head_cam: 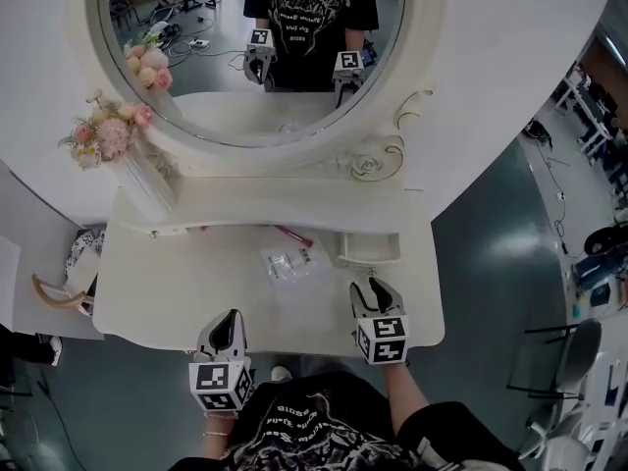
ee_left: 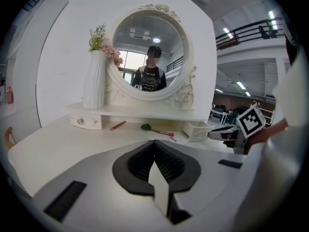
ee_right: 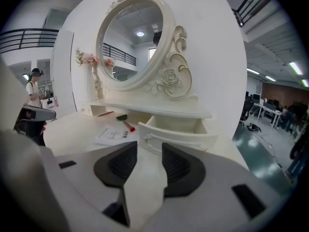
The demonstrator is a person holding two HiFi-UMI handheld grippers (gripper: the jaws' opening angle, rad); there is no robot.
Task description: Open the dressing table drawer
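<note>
A glossy grey-green floor [head_cam: 491,214] spreads right, a black chair [head_cam: 586,346] stands on it, and strip lights [ee_right: 295,67] line the far ceiling.

The cream drawer [head_cam: 370,251] stands pulled open at the dressing table's [head_cam: 177,287] right.

Head view looks steeply down; both low gripper views share the open drawer [head_cam: 369,249]

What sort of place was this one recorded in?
Probably a large lab or workshop hall, not a bedroom: the dressing table stands on a bare green floor, with desks beyond and a mezzanine railing overhead.
</note>
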